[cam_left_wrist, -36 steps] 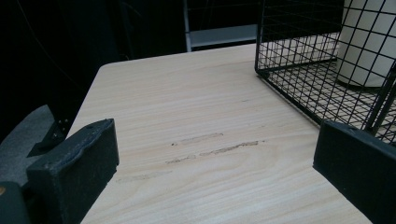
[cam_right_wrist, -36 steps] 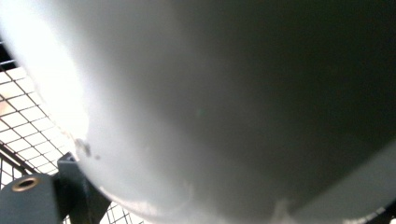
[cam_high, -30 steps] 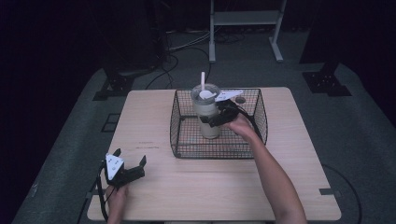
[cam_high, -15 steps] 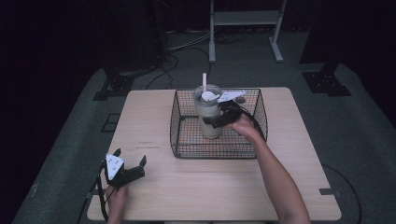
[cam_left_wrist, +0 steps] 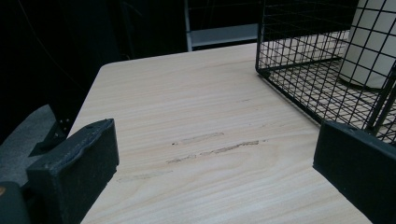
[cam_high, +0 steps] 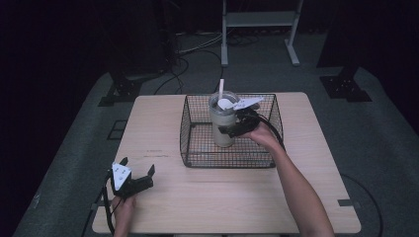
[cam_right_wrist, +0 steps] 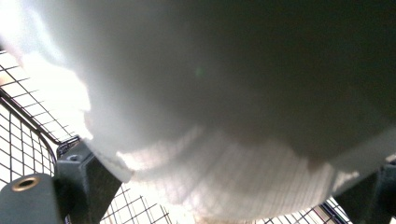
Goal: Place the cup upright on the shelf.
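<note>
Tumbler with straw stands upright inside the wire basket at the far centre of the bench. Right hand-held gripper is clamped on the tumbler's side. Left hand-held gripper rests at the near left corner, jaws apart, holding nothing.

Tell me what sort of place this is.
Probably a lab or studio set up for recording: a lone wooden table on grey floor matting, dark surroundings, loose cables and a metal stand behind it.
</note>
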